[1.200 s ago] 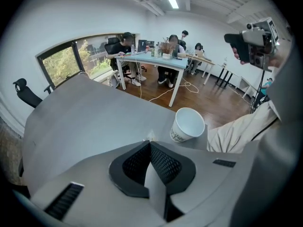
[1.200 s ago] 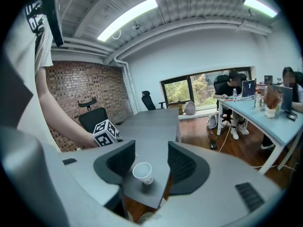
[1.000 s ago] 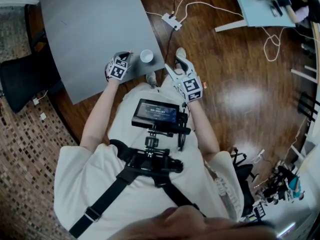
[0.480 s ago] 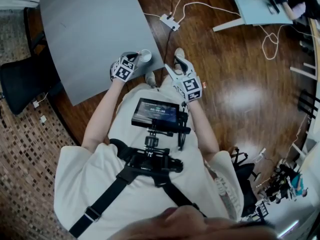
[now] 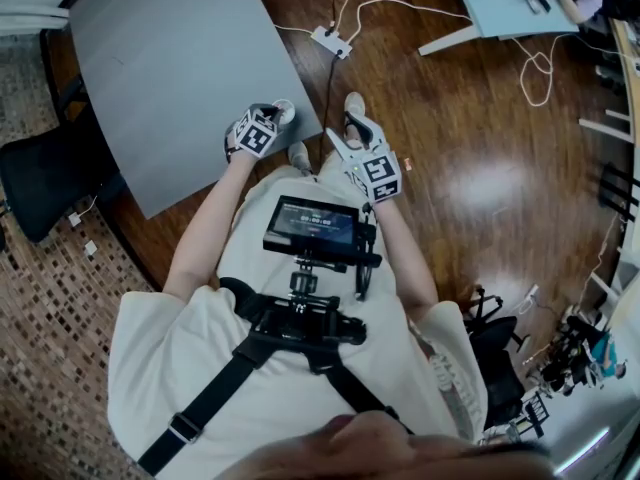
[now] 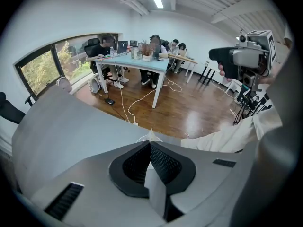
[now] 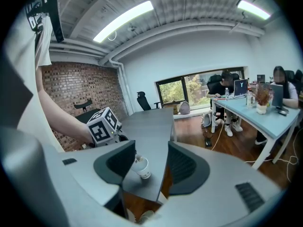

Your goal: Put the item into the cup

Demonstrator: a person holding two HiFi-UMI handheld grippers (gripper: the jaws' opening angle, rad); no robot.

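The left gripper [image 5: 274,117] has slid across the grey table [image 5: 170,68] to the white cup [image 7: 141,167] near its corner, jaws pinched on a small pale item [image 6: 149,135] just over the rim; the cup's contents are unclear. The right gripper [image 5: 349,135] hangs beside the table, jaws apart, empty

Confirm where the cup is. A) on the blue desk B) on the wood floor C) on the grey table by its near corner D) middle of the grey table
C: the cup stands on the grey table by the corner nearest the person, with the left gripper pinching a small white item at its rim.
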